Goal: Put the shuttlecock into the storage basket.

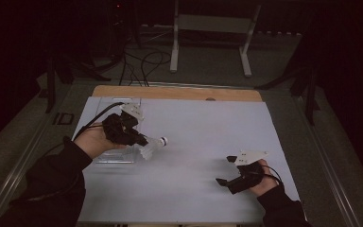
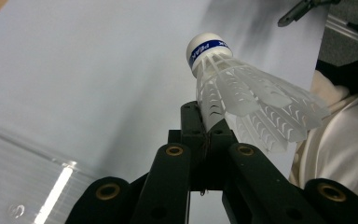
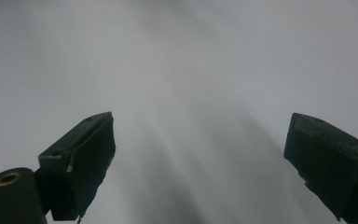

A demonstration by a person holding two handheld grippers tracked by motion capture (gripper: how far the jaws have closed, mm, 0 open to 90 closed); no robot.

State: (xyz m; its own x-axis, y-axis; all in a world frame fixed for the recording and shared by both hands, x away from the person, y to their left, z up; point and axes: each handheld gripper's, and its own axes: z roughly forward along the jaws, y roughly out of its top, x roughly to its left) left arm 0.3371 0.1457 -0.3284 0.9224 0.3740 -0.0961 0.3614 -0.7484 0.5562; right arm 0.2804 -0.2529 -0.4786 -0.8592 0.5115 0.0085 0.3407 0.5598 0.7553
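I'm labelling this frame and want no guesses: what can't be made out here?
- Shuttlecock: left tool view, the print on its blue band is cut short by the cork's curve.
- Clear tray: high view, the left hand and left tool cover its inside.
- White sheet: right tool view, blurred between the open right tool.

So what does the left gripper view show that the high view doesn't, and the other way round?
Left gripper view alone: blue lettered band around the shuttlecock's cork, and the left tool pinching a feather. High view alone: the wooden table edge, floor cables and a grey stand. Both: shuttlecock, clear plastic tray, white sheet, the open right tool.
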